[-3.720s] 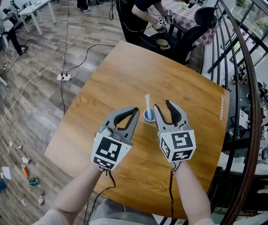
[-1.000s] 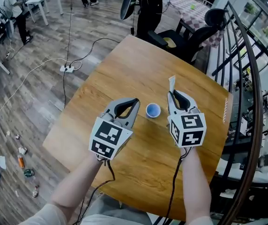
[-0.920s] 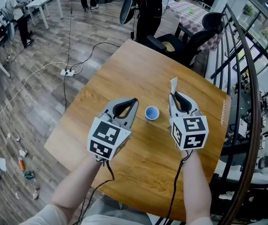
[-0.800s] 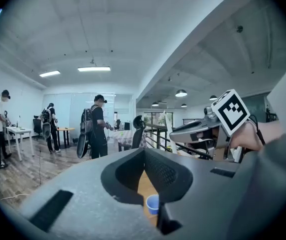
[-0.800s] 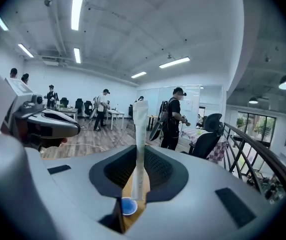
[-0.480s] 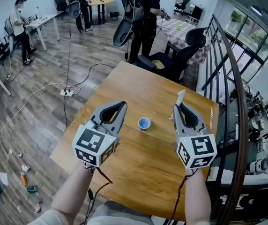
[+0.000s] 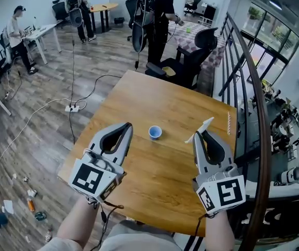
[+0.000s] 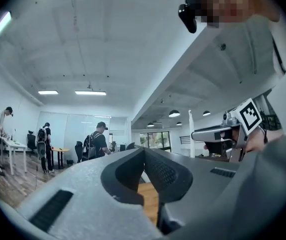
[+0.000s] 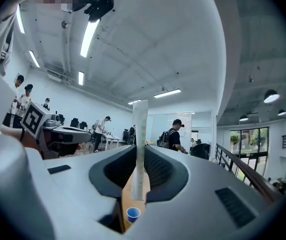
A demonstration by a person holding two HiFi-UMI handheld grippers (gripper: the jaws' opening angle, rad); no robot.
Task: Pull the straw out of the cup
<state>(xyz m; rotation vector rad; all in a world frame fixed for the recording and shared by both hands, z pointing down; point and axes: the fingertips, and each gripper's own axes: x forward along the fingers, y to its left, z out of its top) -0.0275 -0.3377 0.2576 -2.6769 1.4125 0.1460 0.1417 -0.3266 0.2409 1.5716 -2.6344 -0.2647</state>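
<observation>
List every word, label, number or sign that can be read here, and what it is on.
No readable text anywhere in these views.
Left gripper and right gripper: square black-and-white marker patterns only, no letters or digits.
Cup and straw: plain, no print visible.

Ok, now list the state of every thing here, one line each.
straw: out of the cup, clamped between the jaws of the right gripper
cup: upright on the table, no straw in it
left gripper: shut, empty
right gripper: shut on the straw
</observation>
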